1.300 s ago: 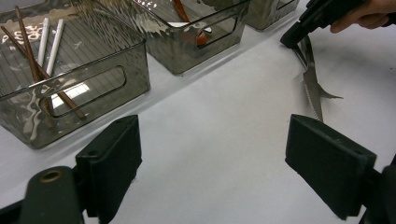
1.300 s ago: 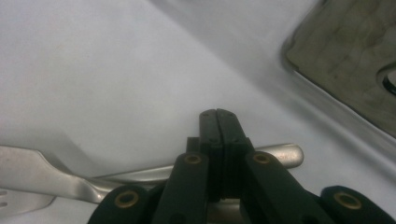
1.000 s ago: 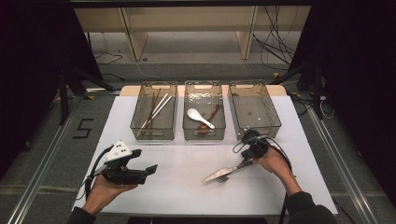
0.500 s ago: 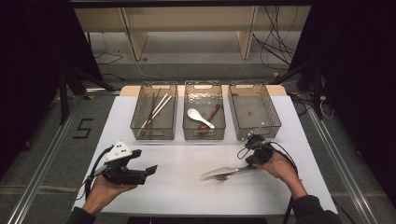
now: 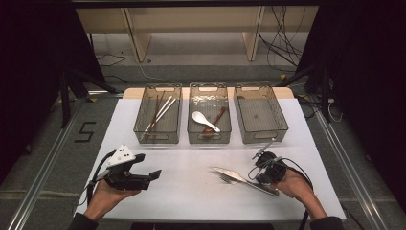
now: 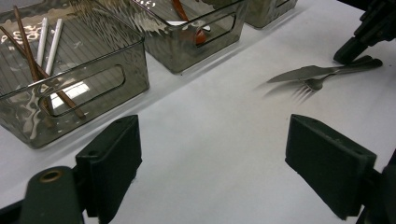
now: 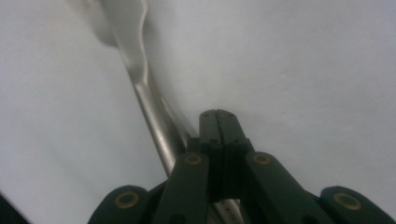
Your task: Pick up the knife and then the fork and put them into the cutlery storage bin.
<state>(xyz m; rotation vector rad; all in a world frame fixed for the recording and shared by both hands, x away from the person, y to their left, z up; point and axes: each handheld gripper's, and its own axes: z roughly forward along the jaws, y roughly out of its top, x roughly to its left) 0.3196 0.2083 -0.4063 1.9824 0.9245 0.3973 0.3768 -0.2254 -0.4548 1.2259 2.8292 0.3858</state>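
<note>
Two pieces of cutlery, a knife point(image 5: 234, 175) and a fork point(image 5: 226, 179), lie on the white table point(image 5: 191, 191) beside your right gripper point(image 5: 262, 173). Its own view shows its jaws pressed together with nothing between them, the metal handles point(image 7: 152, 116) running alongside. Your left gripper point(image 5: 154, 175) has its jaws spread wide, and its view catches the fork's tines point(image 6: 303, 91) under the knife blade point(image 6: 299, 73), well short of the bins point(image 5: 261, 112).
</note>
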